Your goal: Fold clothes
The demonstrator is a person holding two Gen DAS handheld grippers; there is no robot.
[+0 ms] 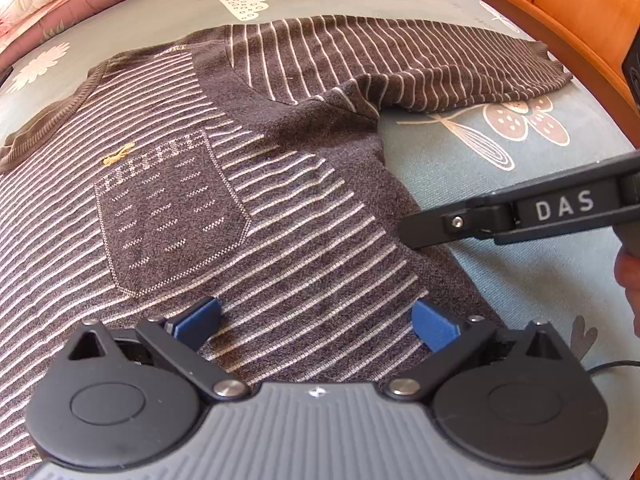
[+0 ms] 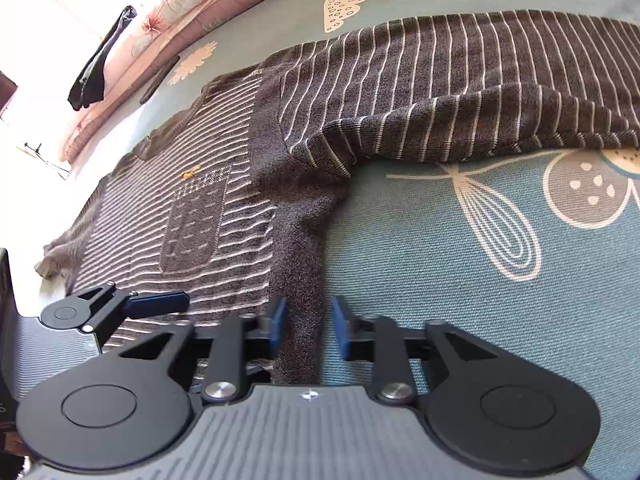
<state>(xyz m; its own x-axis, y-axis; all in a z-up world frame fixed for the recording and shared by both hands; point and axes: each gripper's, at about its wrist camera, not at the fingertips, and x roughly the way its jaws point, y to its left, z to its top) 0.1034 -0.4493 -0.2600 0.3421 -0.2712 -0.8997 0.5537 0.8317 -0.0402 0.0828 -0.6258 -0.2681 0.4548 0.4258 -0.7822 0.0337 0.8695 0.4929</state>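
A grey-brown sweater point(image 1: 248, 184) with thin white stripes and a chest pocket lies flat on the bed, also seen in the right wrist view as the sweater point(image 2: 224, 216). One sleeve point(image 1: 400, 60) stretches toward the wooden rail. My left gripper point(image 1: 316, 324) hovers over the striped body, jaws wide open with nothing between the pads. My right gripper point(image 2: 308, 326) straddles the sweater's plain side edge, its blue pads drawn in on that band of fabric. From the side, the right gripper point(image 1: 404, 232) shows its fingers together at that same edge.
The bedsheet point(image 2: 460, 280) is teal with flower prints. A wooden bed rail point(image 1: 560, 4) runs along the far right. Pink floral bedding point(image 2: 168, 28) lies at the far end, with dark cloth point(image 2: 96, 68) hanging beyond. A hand point(image 1: 628, 280) shows at the right edge.
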